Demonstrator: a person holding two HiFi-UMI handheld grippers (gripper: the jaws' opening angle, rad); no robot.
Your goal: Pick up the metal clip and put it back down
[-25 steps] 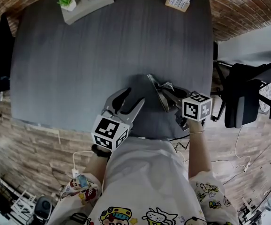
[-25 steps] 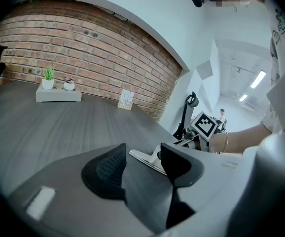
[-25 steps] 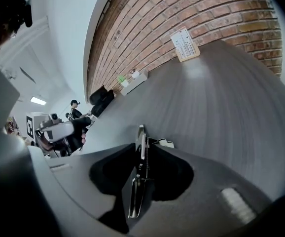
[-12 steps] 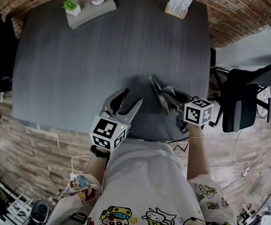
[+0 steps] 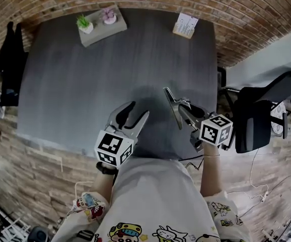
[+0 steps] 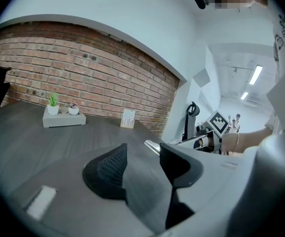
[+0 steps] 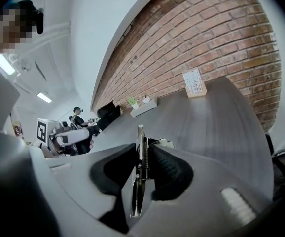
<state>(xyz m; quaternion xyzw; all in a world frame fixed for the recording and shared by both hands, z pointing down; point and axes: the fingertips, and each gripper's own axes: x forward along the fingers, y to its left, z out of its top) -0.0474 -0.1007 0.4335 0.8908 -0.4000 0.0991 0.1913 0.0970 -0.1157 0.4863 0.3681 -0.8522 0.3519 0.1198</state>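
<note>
Metal clip [image 5: 172, 106], a long silver spring clamp, is pinched edge-on between the black ribbed pads of our right gripper [image 5: 185, 111]. We hold it over the near right part of the table. In the right gripper view it stands upright in the narrow gap between the pads. Its coil spring lies against the right-hand pad and its tip pokes out past the jaw ends.

Beside it, on the left, our left gripper [image 5: 137, 112] hovers over the table's near edge, close to the clip but not touching it. Its jaws have just been closing a little, yet they stand spread wide with nothing between them. In the left gripper view only bare tabletop shows through the gap.

Under both grippers lies the dark grey wood-grain table [image 5: 75, 84], bare across its middle. At its right side, off the edge, stands a black office chair [image 5: 253, 117].

Along the far edge, towards the left, sits a grey rectangular block [image 5: 102, 30]. It carries a small green plant in a white pot [image 5: 85, 23] and, just beside that, a small pink plant [image 5: 109, 16]. Towards the far right corner a small pale card stands in a wooden holder [image 5: 185, 25], well apart from the block.

Behind all of these rises a red brick wall [image 6: 83, 68].
</note>
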